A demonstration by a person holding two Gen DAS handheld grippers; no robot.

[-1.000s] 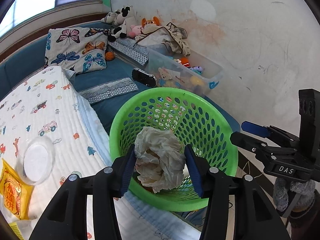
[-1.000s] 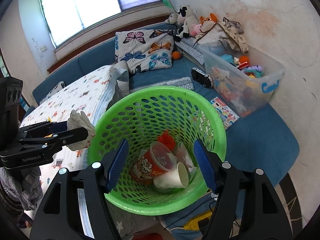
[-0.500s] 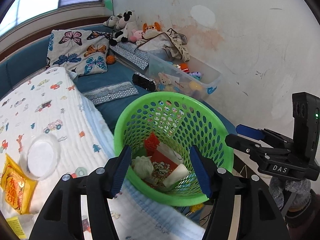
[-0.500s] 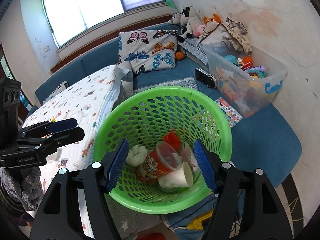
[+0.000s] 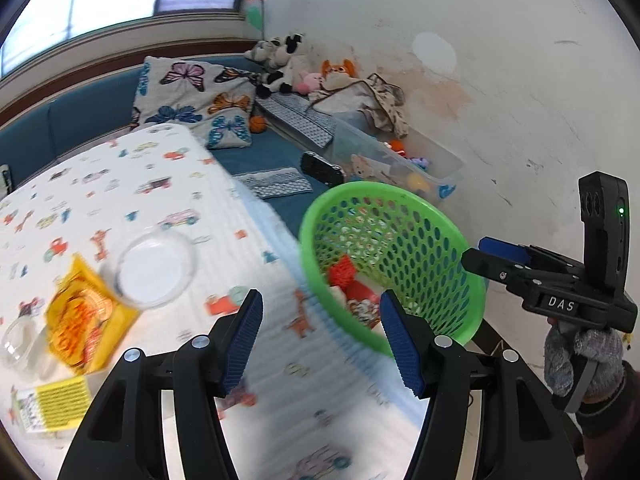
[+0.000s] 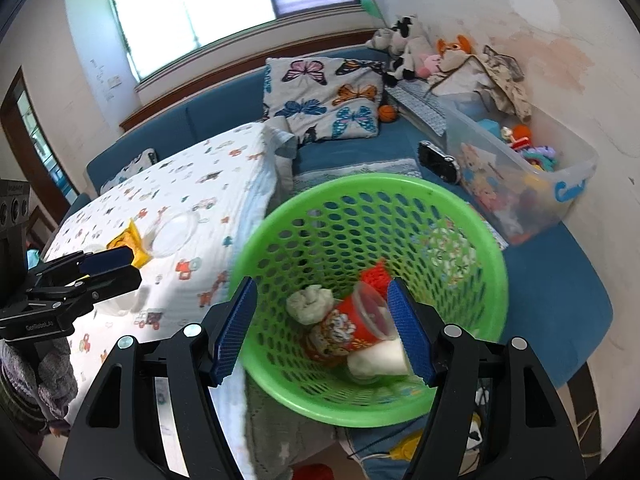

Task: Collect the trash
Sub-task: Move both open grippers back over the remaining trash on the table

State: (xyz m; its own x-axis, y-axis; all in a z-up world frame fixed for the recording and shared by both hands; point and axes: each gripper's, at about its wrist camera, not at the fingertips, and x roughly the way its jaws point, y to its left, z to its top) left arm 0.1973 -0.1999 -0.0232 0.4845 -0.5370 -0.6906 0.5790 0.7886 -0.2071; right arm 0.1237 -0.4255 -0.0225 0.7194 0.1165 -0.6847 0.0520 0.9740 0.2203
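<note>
The left tool [image 5: 322, 338] is standing open with nothing between its blue pads, its jaws having just been opening, and it is hovering over the car-print blanket [image 5: 120, 200]. The right tool [image 6: 322, 330] is also gaping empty, hanging above the green basket [image 6: 472, 248]. Inside the basket a crumpled tissue [image 6: 310, 304], a red cup [image 6: 352, 326] and a white cup [image 6: 378, 358] are lying together. On the blanket, left of the basket, a yellow snack packet [image 5: 82, 320] is lying just beside a clear round lid [image 5: 154, 270]. Farther back, a butterfly pillow [image 6: 328, 98] is leaning against the blue sofa [image 6: 552, 280].
</note>
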